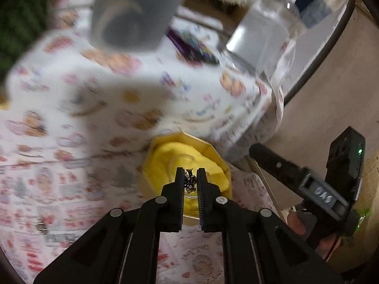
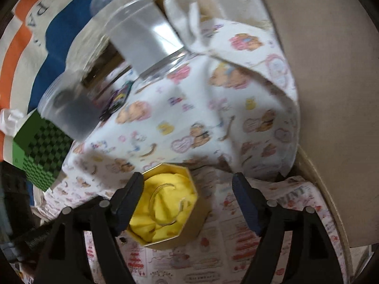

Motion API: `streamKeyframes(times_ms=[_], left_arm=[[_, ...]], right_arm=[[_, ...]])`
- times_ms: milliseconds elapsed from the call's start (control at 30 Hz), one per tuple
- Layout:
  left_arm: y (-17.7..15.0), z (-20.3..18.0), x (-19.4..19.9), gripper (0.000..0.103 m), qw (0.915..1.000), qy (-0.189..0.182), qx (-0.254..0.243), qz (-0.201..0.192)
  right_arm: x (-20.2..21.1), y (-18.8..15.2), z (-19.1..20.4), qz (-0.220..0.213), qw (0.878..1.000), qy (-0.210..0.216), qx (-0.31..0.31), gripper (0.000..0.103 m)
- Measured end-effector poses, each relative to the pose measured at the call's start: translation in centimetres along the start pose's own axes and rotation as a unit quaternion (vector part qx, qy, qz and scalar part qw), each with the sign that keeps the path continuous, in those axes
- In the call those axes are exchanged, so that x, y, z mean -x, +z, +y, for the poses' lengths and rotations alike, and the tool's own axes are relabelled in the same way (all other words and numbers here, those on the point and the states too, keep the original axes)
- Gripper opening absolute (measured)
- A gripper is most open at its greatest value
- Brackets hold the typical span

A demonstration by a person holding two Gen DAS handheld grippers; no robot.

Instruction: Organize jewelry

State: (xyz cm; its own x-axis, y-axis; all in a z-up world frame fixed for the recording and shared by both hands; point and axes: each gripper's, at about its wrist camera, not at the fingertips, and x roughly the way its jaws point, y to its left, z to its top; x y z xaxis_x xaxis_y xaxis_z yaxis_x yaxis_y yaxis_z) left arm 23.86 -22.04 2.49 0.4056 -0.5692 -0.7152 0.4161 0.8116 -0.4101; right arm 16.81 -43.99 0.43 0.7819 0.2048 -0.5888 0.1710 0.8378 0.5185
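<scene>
The left gripper [image 1: 191, 177] was nearly closed, pinching a small dark metal charm [image 1: 189, 181] whose long axis ran along the fingers, pointing forward. It hung over the yellow cloth [image 1: 180, 161] inside the octagonal gold box [image 2: 187, 232] on the patterned sheet [image 1: 71, 118]. The right gripper [image 2: 188, 184] stood wide open, holding nothing, its left finger at the box's rim. A thin ring [image 2: 165, 203] lay on the cloth.

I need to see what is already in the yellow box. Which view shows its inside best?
The right wrist view: the box sits unobstructed between the open fingers, showing yellow cloth and a clear bangle on it. In the left wrist view the left gripper, shut on a small dark trinket, hides much of the box.
</scene>
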Motion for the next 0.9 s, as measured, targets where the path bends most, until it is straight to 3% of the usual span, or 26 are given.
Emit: streamKeyframes(times_ms=[67, 167, 300, 433, 500, 600, 667, 767, 900], left_arm=[[-0.1, 0.1, -0.9, 0.009, 1.0, 0.001, 0.004, 0.005], [-0.1, 0.7, -1.0, 0.033, 0.9993, 0.02, 0.028, -0.012], [-0.3, 1.1, 1.0, 0.043, 0.9982, 0.031, 0.02, -0.046], [-0.9, 1.4, 4.2, 0.061, 0.9923, 0.074, -0.011, -0.099], [-1.5, 1.4, 6.0, 0.069, 0.985, 0.114, -0.032, -0.125], [-3.1, 1.3, 8.4, 0.083, 0.9561, 0.23, -0.062, -0.171], [-4.2, 1.4, 9.5, 0.087, 0.9443, 0.256, -0.088, -0.187], [-5.5, 2.4, 10.8, 0.093, 0.9423, 0.258, -0.084, -0.196], [-6.5, 5.7, 12.4, 0.094, 0.9484, 0.248, -0.044, -0.193]], right_arm=[[0.1, 0.1, -0.3, 0.0, 1.0, 0.004, -0.007, 0.076], [0.2, 0.3, -0.9, -0.001, 1.0, -0.01, -0.008, 0.077], [-0.6, 0.0, -0.7, 0.009, 1.0, -0.013, -0.011, 0.078], [-0.5, -0.3, 0.3, 0.009, 1.0, -0.007, 0.001, 0.078], [-0.2, -0.4, 1.1, 0.003, 1.0, -0.004, 0.013, 0.081], [0.1, -0.8, 2.2, 0.002, 1.0, 0.006, 0.028, 0.084], [-0.1, -1.1, 3.3, 0.008, 0.999, 0.013, 0.041, 0.087], [-0.1, -1.9, 4.8, 0.01, 0.998, 0.019, 0.065, 0.089], [0.2, -2.7, 6.4, 0.004, 0.996, 0.017, 0.091, 0.092]])
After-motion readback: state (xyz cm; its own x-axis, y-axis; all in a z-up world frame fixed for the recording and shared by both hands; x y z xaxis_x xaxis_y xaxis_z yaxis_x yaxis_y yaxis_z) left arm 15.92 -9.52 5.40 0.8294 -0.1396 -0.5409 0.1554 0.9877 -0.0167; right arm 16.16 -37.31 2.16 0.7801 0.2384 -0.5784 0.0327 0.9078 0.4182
